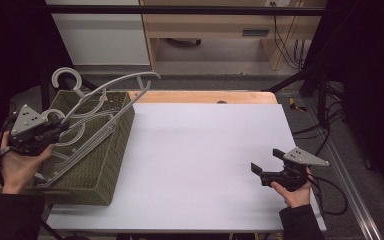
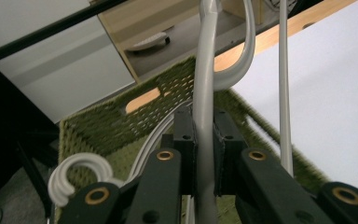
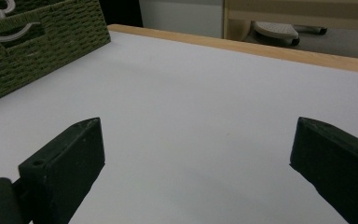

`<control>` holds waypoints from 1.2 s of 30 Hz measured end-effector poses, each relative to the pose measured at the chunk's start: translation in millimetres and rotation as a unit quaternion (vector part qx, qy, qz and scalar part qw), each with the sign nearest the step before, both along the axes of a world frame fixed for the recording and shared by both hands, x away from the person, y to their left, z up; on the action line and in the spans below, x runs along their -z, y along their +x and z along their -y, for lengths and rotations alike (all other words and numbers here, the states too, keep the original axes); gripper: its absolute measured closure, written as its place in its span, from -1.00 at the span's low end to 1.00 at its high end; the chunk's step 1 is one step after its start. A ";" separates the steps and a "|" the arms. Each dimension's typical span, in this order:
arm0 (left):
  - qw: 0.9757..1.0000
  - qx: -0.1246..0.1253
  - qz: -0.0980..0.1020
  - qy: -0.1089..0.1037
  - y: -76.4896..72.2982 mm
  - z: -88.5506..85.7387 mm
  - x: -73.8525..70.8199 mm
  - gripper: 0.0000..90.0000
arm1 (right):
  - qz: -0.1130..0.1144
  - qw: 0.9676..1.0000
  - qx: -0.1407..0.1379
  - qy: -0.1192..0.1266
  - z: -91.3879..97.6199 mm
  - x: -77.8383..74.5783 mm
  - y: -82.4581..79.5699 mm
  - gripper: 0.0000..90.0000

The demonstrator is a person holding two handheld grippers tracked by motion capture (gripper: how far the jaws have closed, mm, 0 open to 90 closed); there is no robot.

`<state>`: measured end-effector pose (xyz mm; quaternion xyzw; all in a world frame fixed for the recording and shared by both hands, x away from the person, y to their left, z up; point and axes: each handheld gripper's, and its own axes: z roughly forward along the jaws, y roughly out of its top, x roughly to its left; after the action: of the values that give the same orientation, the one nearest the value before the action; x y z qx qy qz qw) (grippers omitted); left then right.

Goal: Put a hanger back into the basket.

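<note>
White tabletop point(image 1: 205, 165) with a wooden far edge carries one green woven basket point(image 1: 105, 165) at its left end; behind it stand pale cabinets and a dark floor. Several grey plastic hangers lie in the basket, too tangled to count exactly; one raised hanger point(image 1: 111, 87) slants up and out over the basket's far rim, its hook at the upper left. Two grippers are present, one per hand. Left gripper point(image 1: 62, 127), held over the basket's near-left side, has its jaws clamped on a bar of the raised hanger point(image 2: 204, 116); the left gripper view shows the grey bar pinched between the two pads, a second hook point(image 2: 81, 175) curled low at the left, and the slot handle in the basket wall point(image 2: 142, 99), details too small to read from the high view. Right gripper point(image 1: 266, 165) rests low over the tabletop's near-right area, well apart from the basket, its jaws wide apart and holding nothing; the right gripper view shows bare white tabletop between them and the basket's end wall point(image 3: 42, 51) at the far left.
</note>
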<state>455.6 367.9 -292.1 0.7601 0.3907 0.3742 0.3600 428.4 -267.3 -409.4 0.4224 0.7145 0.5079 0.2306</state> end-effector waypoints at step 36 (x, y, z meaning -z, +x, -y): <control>0.995 -0.069 -0.065 0.028 16.5 -87.2 36.8 0.82 | -0.006 1.000 -0.001 -0.011 -2.5 2.7 1.4 -0.92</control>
<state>472.1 455.1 -328.9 0.7640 0.4538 0.3585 0.2859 429.8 -264.8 -412.1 0.4222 0.7216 0.4980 0.2302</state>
